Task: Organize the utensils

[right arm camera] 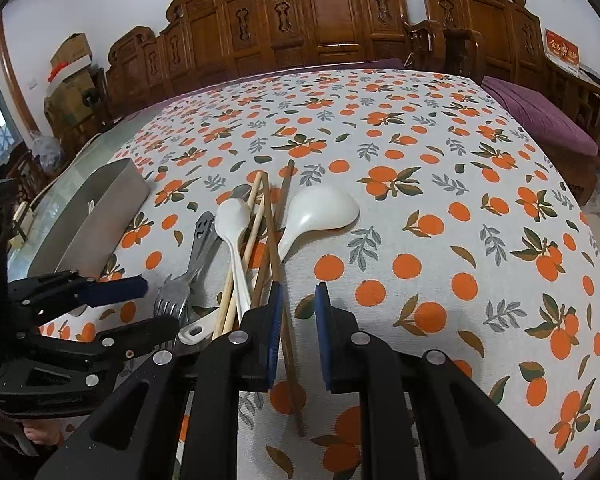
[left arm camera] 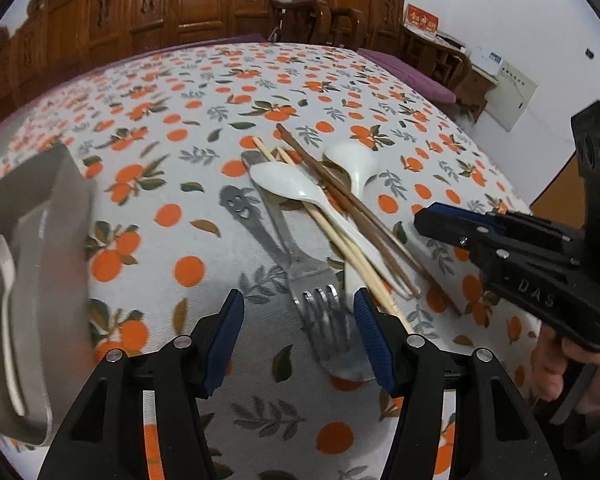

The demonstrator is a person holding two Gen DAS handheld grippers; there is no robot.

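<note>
Only one pale fork [left arm camera: 8, 320] lies in the grey tray [left arm camera: 72, 216] at the left, so most of the sorting is not yet done, I think. My left gripper [left arm camera: 300, 336] has its jaws apart above the tines of the metal fork [left arm camera: 320, 300], not pressing it. My right gripper [right arm camera: 298, 332] has its jaws a little apart around a brown chopstick [right arm camera: 278, 264], apparently without pinching; the white spoons [right arm camera: 232, 224] and pale chopsticks [right arm camera: 252, 216] remain piled on the tablecloth [right arm camera: 460, 200].

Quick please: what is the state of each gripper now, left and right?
Left gripper: open, holding nothing, above the metal fork.
Right gripper: narrowly open, holding nothing; a dark chopstick lies between its fingers, not pinched.
</note>
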